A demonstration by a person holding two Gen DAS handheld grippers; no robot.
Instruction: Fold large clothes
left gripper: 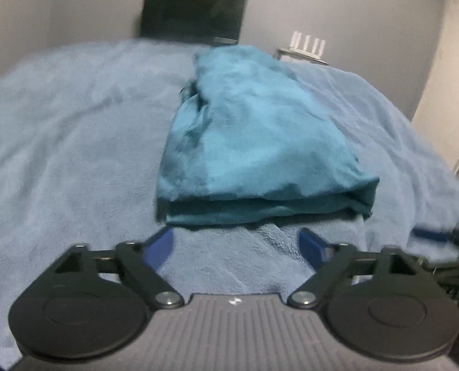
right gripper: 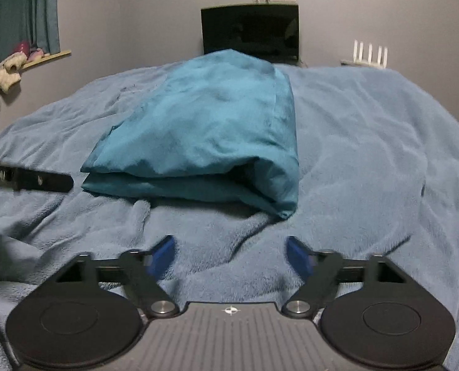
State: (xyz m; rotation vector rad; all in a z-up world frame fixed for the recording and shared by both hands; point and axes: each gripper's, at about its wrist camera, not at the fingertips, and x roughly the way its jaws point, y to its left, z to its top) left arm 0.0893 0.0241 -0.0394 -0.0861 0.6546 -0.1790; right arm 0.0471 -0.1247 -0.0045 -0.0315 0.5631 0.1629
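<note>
— Hovering now: left gripper (left gripper: 237, 242) and right gripper (right gripper: 231, 252), jaws apart, empty, near the folded teal garment (right gripper: 204, 130) on the blue blanket (right gripper: 368, 154).
— Looks nearly done; probably one last fold, gripping that near edge.

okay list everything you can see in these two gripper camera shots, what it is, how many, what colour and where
folded garment: one, teal, on the bed, ahead of both grippers
blanket: one, light blue, fluffy, covering the bed
screen: one, black, against the far wall
router: one, white, four antennas, right of the screen
curtain: one, teal, upper left
soft items: several, cream and pink, on the sill under the curtain
left gripper: one, black with blue fingers, open, empty, near the garment's front edge
right gripper: one, black with blue fingers, open, empty
</note>
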